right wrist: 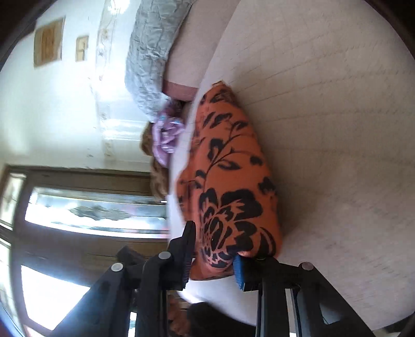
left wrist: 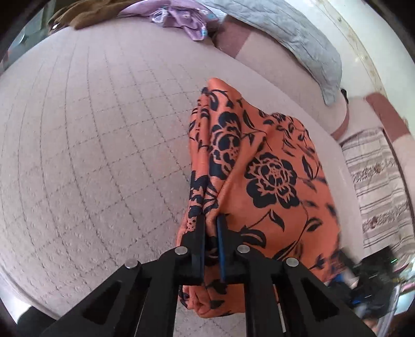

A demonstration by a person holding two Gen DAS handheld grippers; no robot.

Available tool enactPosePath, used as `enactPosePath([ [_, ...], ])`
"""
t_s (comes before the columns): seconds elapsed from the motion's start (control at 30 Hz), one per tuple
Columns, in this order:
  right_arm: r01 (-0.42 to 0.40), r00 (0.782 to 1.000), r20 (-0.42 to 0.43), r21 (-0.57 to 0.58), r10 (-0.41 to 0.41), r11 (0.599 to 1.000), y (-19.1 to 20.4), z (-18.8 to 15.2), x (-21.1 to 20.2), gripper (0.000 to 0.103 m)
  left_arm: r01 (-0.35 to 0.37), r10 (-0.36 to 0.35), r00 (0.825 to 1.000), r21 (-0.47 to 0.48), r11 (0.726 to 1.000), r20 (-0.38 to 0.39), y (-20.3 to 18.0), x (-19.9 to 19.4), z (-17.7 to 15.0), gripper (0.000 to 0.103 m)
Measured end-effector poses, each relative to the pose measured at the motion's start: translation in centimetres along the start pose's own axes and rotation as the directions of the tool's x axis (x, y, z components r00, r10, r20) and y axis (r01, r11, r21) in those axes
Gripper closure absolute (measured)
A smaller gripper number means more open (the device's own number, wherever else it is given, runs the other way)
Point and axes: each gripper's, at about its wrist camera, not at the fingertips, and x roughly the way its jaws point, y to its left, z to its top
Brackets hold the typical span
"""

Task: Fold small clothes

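Observation:
An orange garment with a dark floral print (left wrist: 272, 168) hangs bunched above the pale quilted bed cover (left wrist: 90, 129). My left gripper (left wrist: 209, 223) is shut on a folded edge of it, with fabric pinched between the dark pads. In the right wrist view the image is rolled sideways. The same orange garment (right wrist: 228, 160) stretches away over the bed cover (right wrist: 337, 129). Its near end fills the gap of my right gripper (right wrist: 215, 246), whose two fingers press on it from either side.
A grey pillow (left wrist: 298, 39) lies at the head of the bed, with crumpled purple clothing (left wrist: 181, 18) and a brown garment (left wrist: 85, 15) at the far edge. A striped cloth (left wrist: 376, 181) lies off the bed's right side. A wooden window frame (right wrist: 90, 215) stands beyond.

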Motion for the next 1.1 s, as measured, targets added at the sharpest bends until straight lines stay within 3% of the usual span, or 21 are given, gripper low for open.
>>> enactPosePath([
  [0.07,0.053,0.998,-0.016,0.026,-0.053,0.998,-1.7,-0.3,0.3,0.076,-0.013,0.013,1.0,0.008,1.0,-0.005,0.0,-0.3,0.1,0.093],
  [0.17,-0.041,0.998,-0.035,0.131,0.046,0.991,-4.1,-0.6,0.3,0.073,-0.029,0.028,0.999,0.033,0.999,0.015,-1.0,-1.8,0.4,0.093],
  [0.23,-0.036,0.998,-0.054,0.095,0.041,0.995,-3.4,-0.1,-0.5,0.065,-0.033,0.03,0.998,0.065,0.997,0.055,-1.9,-3.1,0.4,0.092],
  [0.3,-0.047,0.995,-0.088,0.033,0.05,0.998,-2.2,0.2,-1.5,0.038,-0.019,0.012,0.996,0.088,0.996,0.084,-3.0,-4.1,0.6,0.087],
  [0.37,-0.038,0.993,-0.113,-0.027,0.035,0.999,-1.2,0.2,-2.7,0.034,-0.021,0.008,0.993,0.114,0.993,0.114,-4.1,-4.6,0.9,0.07],
  [0.4,-0.027,0.992,-0.127,-0.066,0.019,0.997,-0.7,0.1,-3.2,0.034,-0.032,0.015,0.992,0.129,0.991,0.127,-4.6,-4.6,0.9,0.062],
  [0.43,-0.027,0.991,-0.135,-0.089,0.015,0.996,-0.4,0.0,-3.6,0.034,-0.057,0.038,0.989,0.138,0.989,0.14,-5.0,-4.3,0.9,0.048],
  [0.47,-0.028,0.99,-0.137,-0.113,0.012,0.993,-0.2,0.0,-4.4,0.034,-0.081,0.06,0.987,0.144,0.986,0.149,-5.2,-3.9,0.8,0.043],
  [0.53,0.003,0.993,-0.113,-0.172,-0.023,0.985,0.8,0.7,-5.1,0.032,-0.12,0.099,0.986,0.16,0.98,0.136,-5.3,-2.4,0.6,0.043],
  [0.63,0.042,0.996,-0.068,-0.197,-0.056,0.979,1.3,3.0,-4.8,0.03,-0.188,0.184,0.982,0.137,0.973,0.045,-4.0,1.0,-0.1,0.043],
  [0.77,0.092,0.988,-0.105,-0.192,-0.114,0.977,1.1,6.2,-0.6,0.03,-0.137,0.136,0.99,0.038,0.99,0.026,-1.7,1.7,-0.4,0.042],
  [0.97,0.164,0.953,-0.203,-0.281,-0.225,0.946,1.3,6.3,4.6,0.029,-0.14,0.139,0.99,0.068,0.988,0.032,-1.5,1.8,-0.1,0.041],
  [1.03,0.19,0.945,-0.191,-0.338,-0.264,0.922,1.9,5.9,5.2,0.033,-0.139,0.136,0.99,0.072,0.988,0.035,-1.4,2.0,0.0,0.041],
  [1.1,0.235,0.933,-0.169,-0.382,-0.317,0.894,2.3,5.7,5.8,0.045,-0.136,0.133,0.99,0.076,0.988,0.035,-1.8,1.9,-0.4,0.04],
])
